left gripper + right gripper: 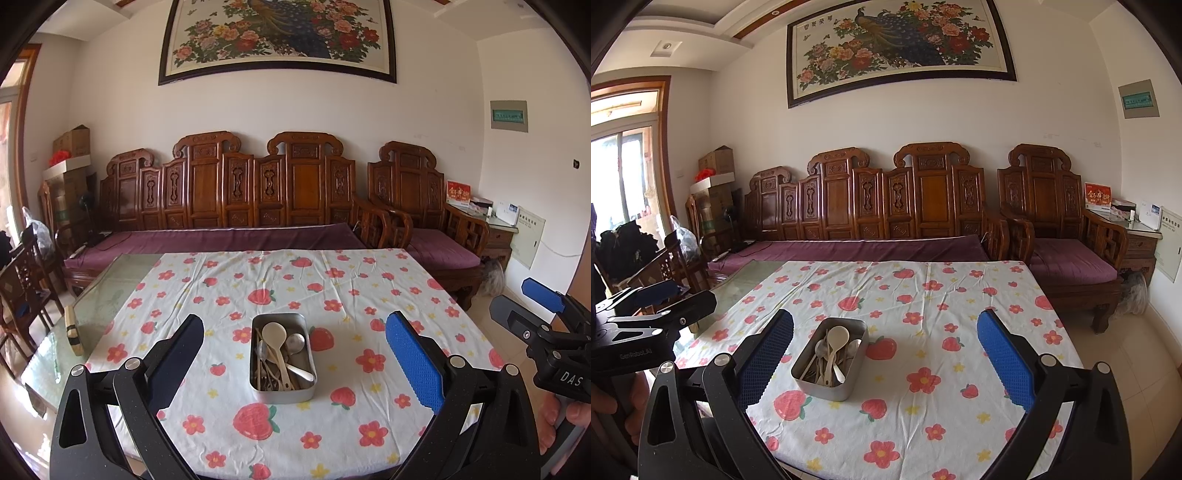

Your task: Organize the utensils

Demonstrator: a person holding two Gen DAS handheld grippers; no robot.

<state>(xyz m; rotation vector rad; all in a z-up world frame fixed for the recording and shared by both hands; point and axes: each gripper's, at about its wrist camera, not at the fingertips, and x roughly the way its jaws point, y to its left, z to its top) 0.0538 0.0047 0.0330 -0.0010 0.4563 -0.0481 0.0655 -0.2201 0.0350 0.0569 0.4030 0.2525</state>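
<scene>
A rectangular metal tin (309, 390) stands in the middle of the table and shows in the right wrist view too (833, 389). It holds a cream plastic spoon (275, 334), metal spoons (295, 342) and several other utensils in a jumble. My left gripper (295, 365) is open, held above the near part of the table with the tin between its fingers in view. My right gripper (886, 363) is open and empty, with the tin just left of centre. The right gripper shows at the right edge of the left wrist view (532, 306).
The table is covered by a white cloth with strawberries and flowers (332, 288); bare glass (110, 295) shows at its left, with a small brush (74, 332) on it. A carved wooden sofa with purple cushions (221, 236) stands behind, chairs (22, 288) at left.
</scene>
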